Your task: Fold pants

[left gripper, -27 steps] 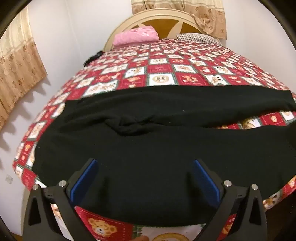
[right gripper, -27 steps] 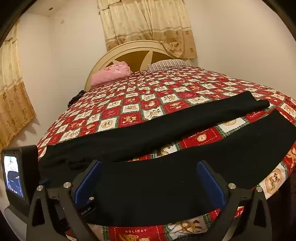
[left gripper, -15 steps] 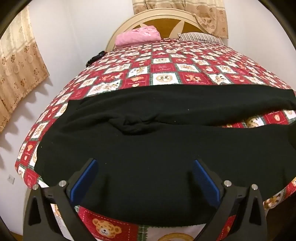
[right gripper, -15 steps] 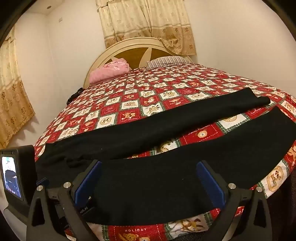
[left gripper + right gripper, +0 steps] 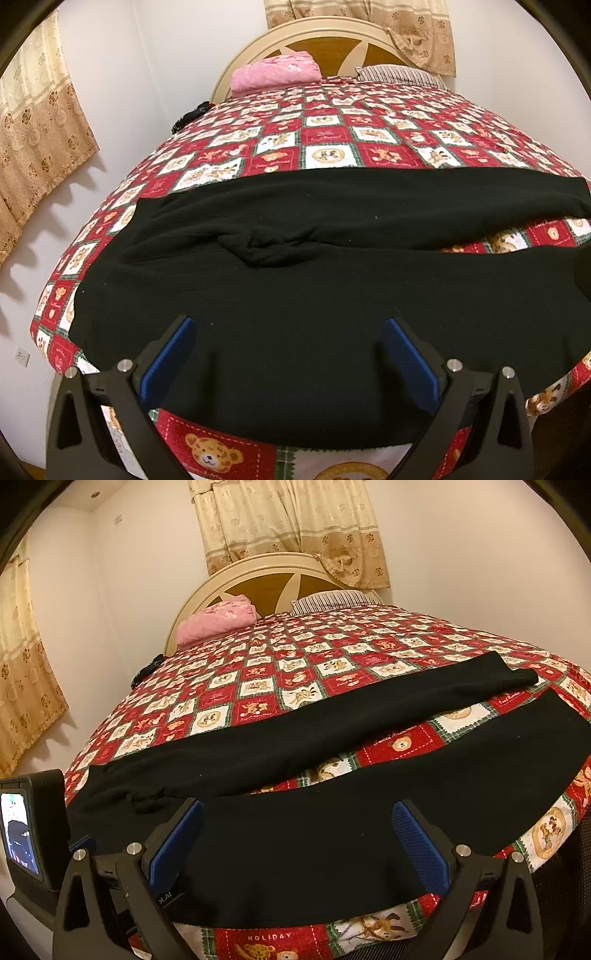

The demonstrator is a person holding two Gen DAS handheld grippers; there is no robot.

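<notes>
Two wide views look down your grippers across a large bed covered by a red and white checked quilt printed with teddy bears (image 5: 332, 140). Black soft fabric pants (image 5: 295, 295) lie unfolded across its near half, waistband to the left, both legs running right with a strip of quilt between them and a small bunch at the crotch. A folded pink blanket (image 5: 275, 72) and a striped pillow (image 5: 332, 600) rest by the cream headboard. Your left gripper (image 5: 288, 354) and right gripper (image 5: 297, 836) hover over the near leg, blue pads spread fully apart, gripping nothing. Pinching only the top layer, I judge, would drag the fabric unevenly and skew the fold.
</notes>
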